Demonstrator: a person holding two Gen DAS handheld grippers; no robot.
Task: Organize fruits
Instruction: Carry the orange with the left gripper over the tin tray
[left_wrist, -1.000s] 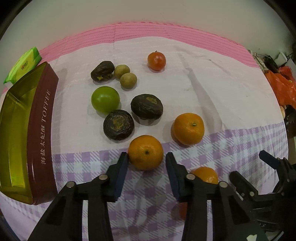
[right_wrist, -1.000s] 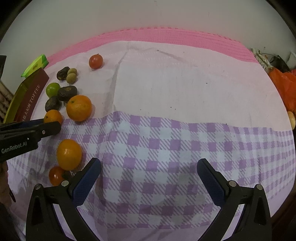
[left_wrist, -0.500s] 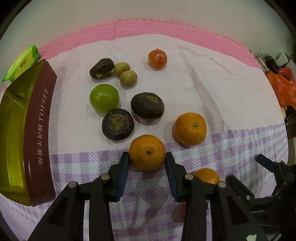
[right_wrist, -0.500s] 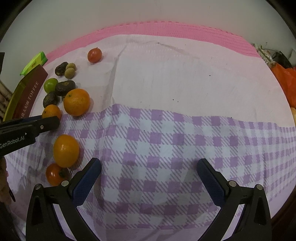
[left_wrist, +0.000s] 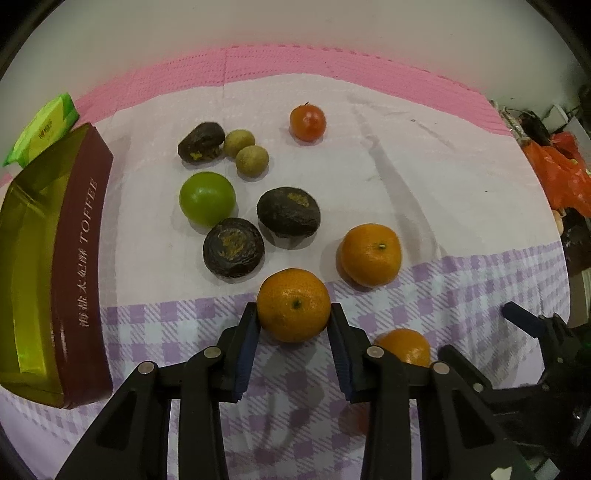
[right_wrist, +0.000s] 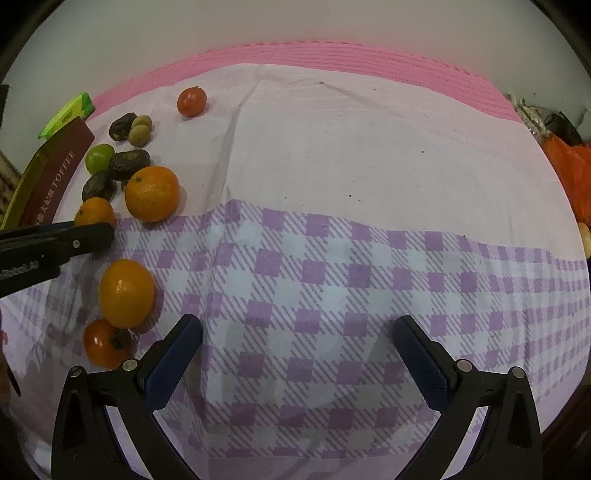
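An orange lies at the edge of the purple checked cloth. My left gripper points steeply down at it, and its jaws are closing, with both blue pads touching the orange's sides. Two more oranges lie to its right. Beyond it are three dark wrinkled fruits, a green fruit, two small tan fruits and a red tomato. My right gripper hangs open over the bare checked cloth with nothing between its fingers. Left of it lie an orange and a red-orange fruit.
A long maroon and yellow toffee box stands open along the left edge, with a green packet behind it. Pink matting borders the far side. Orange plastic bags and clutter sit at the right.
The left jaws have drawn in from either side of the orange until the pads touch it. The right gripper has shifted only slightly and stays open.
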